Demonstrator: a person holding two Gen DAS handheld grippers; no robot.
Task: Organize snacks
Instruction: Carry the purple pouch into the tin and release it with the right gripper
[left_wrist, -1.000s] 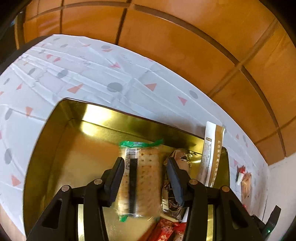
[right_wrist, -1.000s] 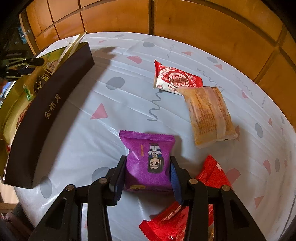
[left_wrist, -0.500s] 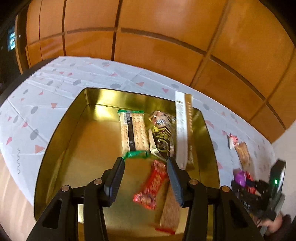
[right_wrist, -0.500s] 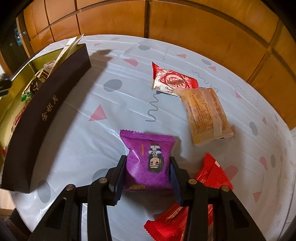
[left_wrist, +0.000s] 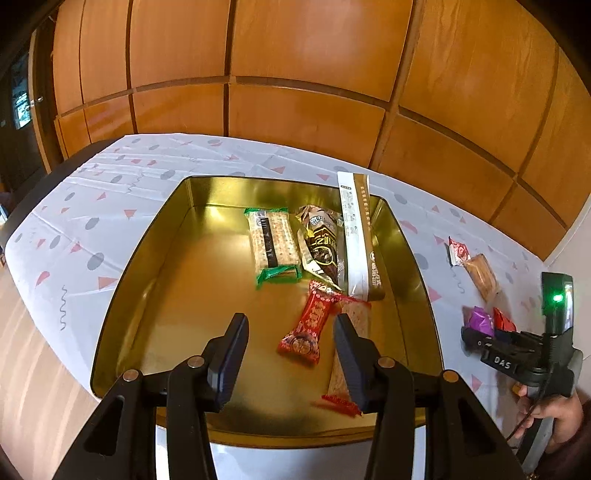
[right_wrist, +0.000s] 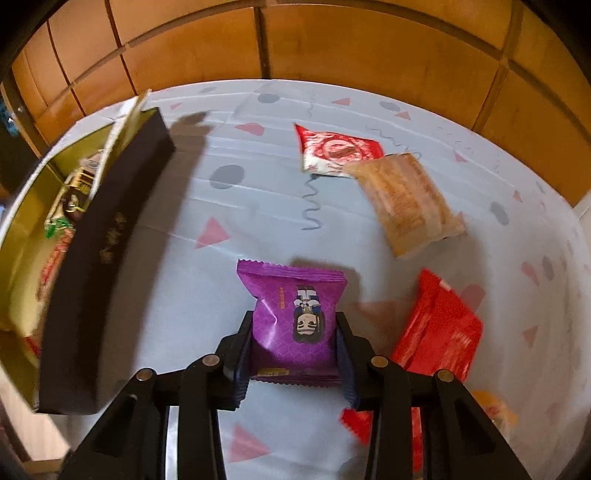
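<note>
A gold tin (left_wrist: 147, 258) sits on the patterned tablecloth; it holds a cracker pack (left_wrist: 273, 245), a dark chocolate pack (left_wrist: 323, 243), a long white-brown stick pack (left_wrist: 360, 236), a red candy (left_wrist: 308, 326) and a wafer bar (left_wrist: 351, 321). My left gripper (left_wrist: 290, 350) is open and empty above the tin's near end. My right gripper (right_wrist: 293, 354) is shut on a purple snack packet (right_wrist: 295, 314), lifted a little off the cloth. The tin's dark outer wall (right_wrist: 99, 251) stands to its left.
On the cloth lie a red-white packet (right_wrist: 332, 151), a tan pastry pack (right_wrist: 406, 199), a red packet (right_wrist: 439, 332) and an orange item (right_wrist: 495, 410) at the lower right. Wooden wall panels stand behind the table. The right hand-held gripper (left_wrist: 524, 354) shows in the left wrist view.
My left gripper has pulled back and up from the cracker pack, so the whole tin shows. My right gripper has closed on the purple packet and raised it slightly.
</note>
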